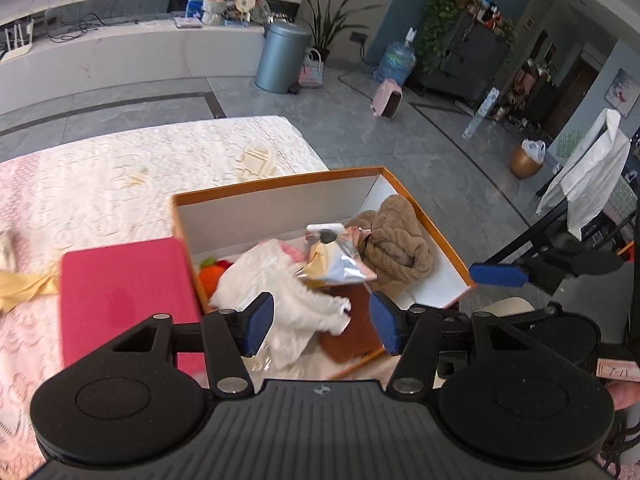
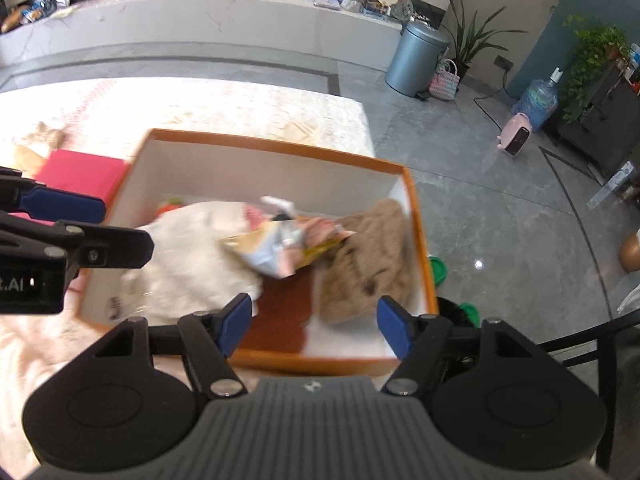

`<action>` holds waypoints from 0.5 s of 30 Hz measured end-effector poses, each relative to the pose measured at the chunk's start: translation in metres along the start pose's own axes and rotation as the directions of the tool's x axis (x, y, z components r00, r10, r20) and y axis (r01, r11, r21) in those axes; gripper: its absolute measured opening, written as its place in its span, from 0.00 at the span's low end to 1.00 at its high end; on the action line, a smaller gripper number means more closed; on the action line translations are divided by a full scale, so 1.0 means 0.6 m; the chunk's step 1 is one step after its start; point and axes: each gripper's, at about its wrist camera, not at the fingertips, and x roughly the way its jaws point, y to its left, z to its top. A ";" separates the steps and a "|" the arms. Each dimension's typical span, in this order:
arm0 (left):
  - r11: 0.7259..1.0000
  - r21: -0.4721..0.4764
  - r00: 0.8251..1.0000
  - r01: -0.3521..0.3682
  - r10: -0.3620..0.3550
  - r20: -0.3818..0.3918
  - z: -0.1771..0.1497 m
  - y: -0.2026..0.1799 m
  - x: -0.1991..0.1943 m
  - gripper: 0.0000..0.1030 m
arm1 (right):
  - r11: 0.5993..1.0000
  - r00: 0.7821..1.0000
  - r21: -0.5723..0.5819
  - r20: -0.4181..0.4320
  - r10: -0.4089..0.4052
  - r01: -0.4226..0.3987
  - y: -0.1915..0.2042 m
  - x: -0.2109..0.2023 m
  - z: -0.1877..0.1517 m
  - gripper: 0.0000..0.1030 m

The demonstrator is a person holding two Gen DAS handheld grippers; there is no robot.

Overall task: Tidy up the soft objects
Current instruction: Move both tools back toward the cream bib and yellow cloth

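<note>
An orange-rimmed cardboard box (image 1: pixel 280 182) (image 2: pixel 416 216) sits on the bed. Inside lie a white fluffy plush (image 1: pixel 288 280) (image 2: pixel 188 256), a brown knitted item (image 1: pixel 400 240) (image 2: pixel 368 272), a shiny snack bag (image 1: pixel 332 264) (image 2: pixel 276 252), an orange plush piece (image 1: pixel 212 274) (image 2: pixel 170 204) and a dark brown cloth (image 1: pixel 352 332) (image 2: pixel 280 320). My left gripper (image 1: pixel 322 326) is open and empty above the box's near edge. My right gripper (image 2: pixel 314 326) is open and empty above the box's near side. The right gripper's finger (image 1: pixel 500 274) shows in the left view.
A red lid or book (image 1: pixel 124 296) (image 2: pixel 80 176) lies left of the box on the white lace bedspread (image 1: pixel 160 160). A yellow cloth (image 1: pixel 24 286) lies far left. Beyond the bed is grey floor, a blue bin (image 1: pixel 280 56), a pink heater (image 1: pixel 386 98) and a black chair (image 1: pixel 560 232).
</note>
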 end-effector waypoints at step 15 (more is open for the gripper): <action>0.990 -0.092 0.986 -0.111 0.121 0.114 -0.121 0.114 -0.154 0.63 | 0.977 0.965 0.009 0.159 0.207 -0.211 0.196 -0.102 -0.076 0.67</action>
